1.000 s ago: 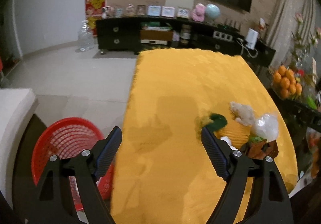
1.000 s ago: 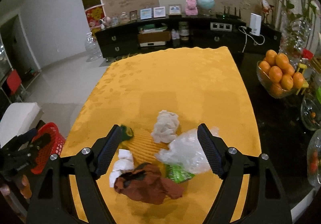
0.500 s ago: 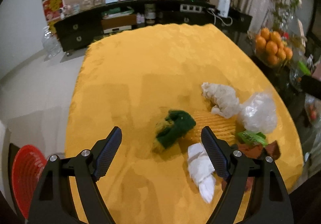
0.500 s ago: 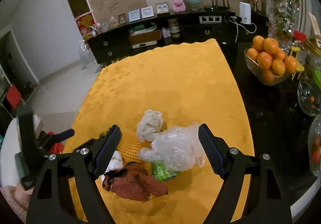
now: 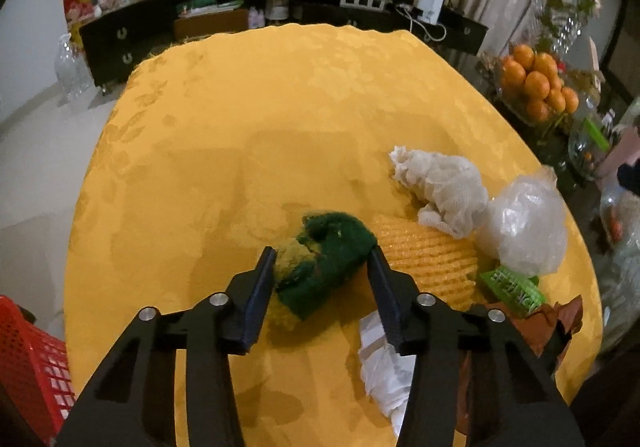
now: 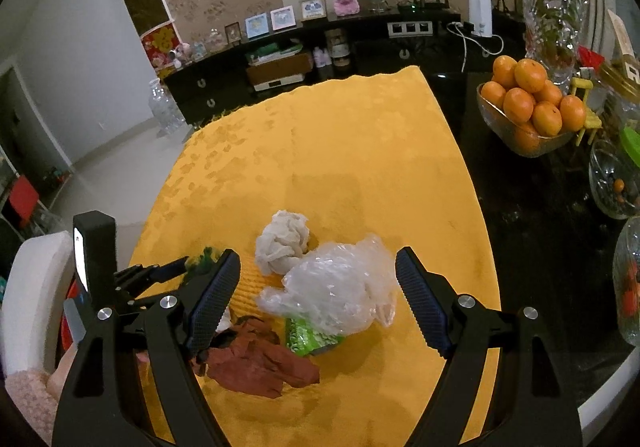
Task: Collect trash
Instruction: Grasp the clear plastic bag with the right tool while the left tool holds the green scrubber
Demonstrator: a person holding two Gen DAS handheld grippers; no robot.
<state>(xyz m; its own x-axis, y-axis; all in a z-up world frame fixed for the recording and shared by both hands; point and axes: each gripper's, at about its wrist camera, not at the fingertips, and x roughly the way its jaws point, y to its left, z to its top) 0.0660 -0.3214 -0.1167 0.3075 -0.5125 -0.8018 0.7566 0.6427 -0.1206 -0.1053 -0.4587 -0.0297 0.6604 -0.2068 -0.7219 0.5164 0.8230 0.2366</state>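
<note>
Closing our left gripper (image 5: 322, 271) fingers on the green scourer (image 5: 326, 261), w/ right gripper (image 6: 318, 283) wide & empty over the plastic bag (image 6: 336, 287); all trash on counter (image 5: 248, 119), red basket (image 5: 28, 359) waiting.

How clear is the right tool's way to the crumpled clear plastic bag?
Probably clear: the right tool hangs open directly over the crumpled clear plastic bag, with nothing covering it. The grey paper wad touches its far side.
</note>
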